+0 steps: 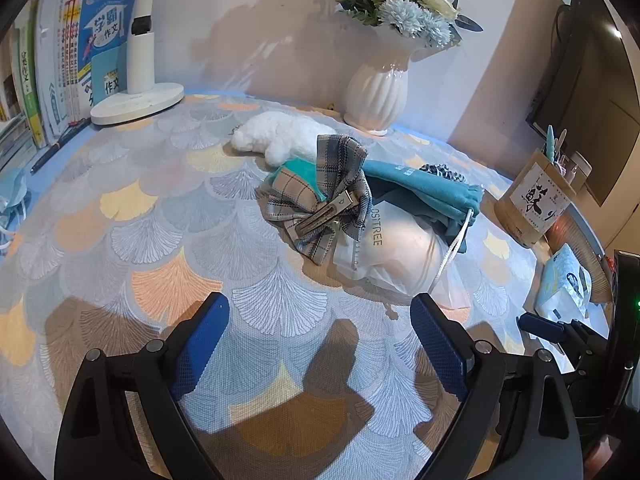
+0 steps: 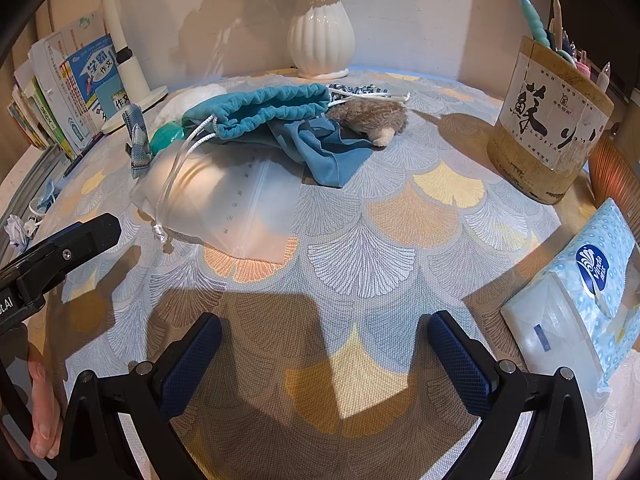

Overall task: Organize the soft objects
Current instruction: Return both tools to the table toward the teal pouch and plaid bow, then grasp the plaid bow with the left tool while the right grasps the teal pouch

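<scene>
Fan-patterned cloth covers the desk, and there's open cloth right in front of both tools. Left tongs stand wide apart over bare cloth, nothing between them; right tongs likewise spread and empty. Beyond them sits the heap: a plaid bow atop a white pouch, the teal drawstring bag lying lengthwise across, mouth toward the lamp. A tissue pack and a pen holder crowd the right edge; a vase stands behind.

Pretty bright, warm light from above and behind, so hard dark shadows fall across the fan-patterned tablecloth. Glare on the ribbed white ceramic vase. Heavy fisheye bending, black corners, focus sharp.
</scene>
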Motion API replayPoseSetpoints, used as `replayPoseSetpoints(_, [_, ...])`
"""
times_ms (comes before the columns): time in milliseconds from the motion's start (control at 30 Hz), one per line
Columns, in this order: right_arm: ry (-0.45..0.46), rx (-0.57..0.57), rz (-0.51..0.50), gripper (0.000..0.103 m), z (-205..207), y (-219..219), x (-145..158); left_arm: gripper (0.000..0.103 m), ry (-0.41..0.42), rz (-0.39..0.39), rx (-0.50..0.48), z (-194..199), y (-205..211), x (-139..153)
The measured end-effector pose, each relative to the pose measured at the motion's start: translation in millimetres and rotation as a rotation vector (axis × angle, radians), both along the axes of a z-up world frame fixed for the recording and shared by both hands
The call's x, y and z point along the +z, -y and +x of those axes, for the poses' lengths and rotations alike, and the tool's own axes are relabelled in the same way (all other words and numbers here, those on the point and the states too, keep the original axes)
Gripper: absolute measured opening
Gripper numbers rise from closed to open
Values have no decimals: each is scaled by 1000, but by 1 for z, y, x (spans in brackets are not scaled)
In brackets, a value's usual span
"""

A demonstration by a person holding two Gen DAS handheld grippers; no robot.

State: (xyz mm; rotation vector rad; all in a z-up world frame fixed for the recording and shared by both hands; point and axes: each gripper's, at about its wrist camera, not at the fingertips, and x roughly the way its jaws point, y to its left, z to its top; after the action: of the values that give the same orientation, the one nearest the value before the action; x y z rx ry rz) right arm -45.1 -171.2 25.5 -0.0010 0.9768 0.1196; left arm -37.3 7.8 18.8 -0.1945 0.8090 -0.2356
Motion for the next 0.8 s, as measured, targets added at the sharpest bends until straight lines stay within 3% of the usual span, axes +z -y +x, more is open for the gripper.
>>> replayPoseSetpoints(167, [-4, 8, 8, 103, 0, 2, 1, 91, 10, -11, 10, -3, -6, 11])
replayPoseSetpoints(267, [-31, 46, 62, 101, -2, 6, 6, 92, 63, 30, 2, -9, -3, 39])
replayPoseSetpoints(400, [-13, 83, 135, 98, 1, 12, 37, 92, 58, 62, 1, 9, 4, 60])
replayPoseSetpoints(567, [104, 112, 82, 98, 26, 7, 83, 91, 18, 80, 9, 45, 11, 45])
replayPoseSetpoints(700, [64, 131, 95, 98, 59, -1, 82, 88, -29, 13, 9, 56, 9, 25])
replayPoseSetpoints(800, [15, 153, 100, 97, 82, -8, 68, 85, -47, 55, 68, 65, 6, 18])
